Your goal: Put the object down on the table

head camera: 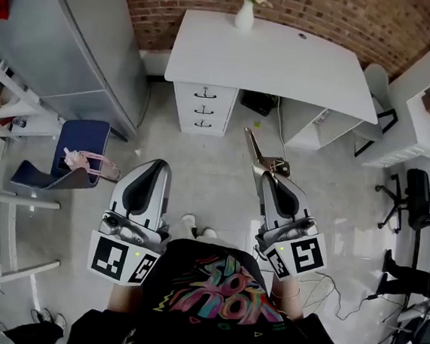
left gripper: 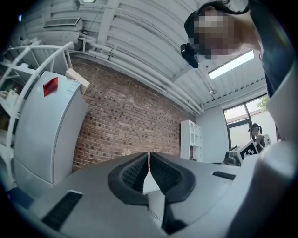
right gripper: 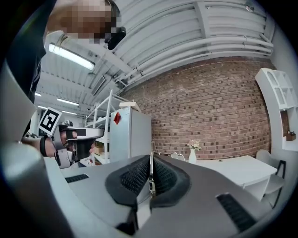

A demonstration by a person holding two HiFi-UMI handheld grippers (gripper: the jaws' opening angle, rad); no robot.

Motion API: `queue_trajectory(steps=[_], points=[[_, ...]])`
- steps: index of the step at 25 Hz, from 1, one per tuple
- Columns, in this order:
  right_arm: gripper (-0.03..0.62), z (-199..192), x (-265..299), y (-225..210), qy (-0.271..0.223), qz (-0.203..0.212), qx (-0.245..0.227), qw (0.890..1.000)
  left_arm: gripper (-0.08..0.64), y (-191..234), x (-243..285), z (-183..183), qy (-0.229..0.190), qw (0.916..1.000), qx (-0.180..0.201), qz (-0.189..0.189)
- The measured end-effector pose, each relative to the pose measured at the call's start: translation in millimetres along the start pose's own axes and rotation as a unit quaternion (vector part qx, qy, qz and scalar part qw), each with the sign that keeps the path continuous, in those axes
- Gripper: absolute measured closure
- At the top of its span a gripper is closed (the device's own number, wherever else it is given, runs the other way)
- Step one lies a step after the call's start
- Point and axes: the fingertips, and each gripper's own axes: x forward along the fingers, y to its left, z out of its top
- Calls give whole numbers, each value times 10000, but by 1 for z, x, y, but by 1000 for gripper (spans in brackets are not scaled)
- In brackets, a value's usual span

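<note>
My right gripper (head camera: 269, 178) is shut on a thin metal tool (head camera: 259, 150), which sticks out forward from its tips over the floor. In the right gripper view the tool's flat edge (right gripper: 151, 179) stands pinched between the two black pads, and its far end reaches toward the white table (right gripper: 242, 167). My left gripper (head camera: 158, 166) is held beside it at about the same height, shut, with its pads touching and nothing between them (left gripper: 149, 157). The white table (head camera: 286, 61) stands ahead against the brick wall, apart from both grippers.
A white vase with flowers (head camera: 245, 13) stands at the table's back edge. White drawers (head camera: 203, 110) sit under its left side. A grey fridge (head camera: 61, 39) is at the left, with a blue chair (head camera: 77, 154) below it. A black office chair (head camera: 418, 196) and white shelves are at the right.
</note>
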Motion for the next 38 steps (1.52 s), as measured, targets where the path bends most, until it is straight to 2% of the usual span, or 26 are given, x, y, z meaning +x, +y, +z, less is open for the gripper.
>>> queue_trajectory(steps=[8, 12, 17, 21, 26, 32, 38], points=[[574, -11, -13, 6, 54, 248, 55, 9997, 528, -12, -20, -6, -44, 9996, 17, 263], [574, -15, -10, -3, 126, 337, 128, 9993, 528, -15, -10, -11, 25, 9995, -16, 313], [574, -27, 18, -12, 162, 386, 181, 9990, 528, 3, 15, -23, 75, 9997, -31, 239], [574, -34, 60, -28, 220, 337, 206, 9990, 528, 33, 52, -32, 87, 9998, -87, 152], [574, -38, 134, -58, 367, 249, 201, 9988, 528, 85, 123, -37, 123, 9998, -164, -15], [574, -29, 237, -98, 483, 83, 248, 9985, 528, 163, 213, -31, 258, 9991, -201, -272], [574, -19, 317, -132, 436, -197, 255, 9985, 528, 223, 279, -31, 313, 9983, -181, -466]])
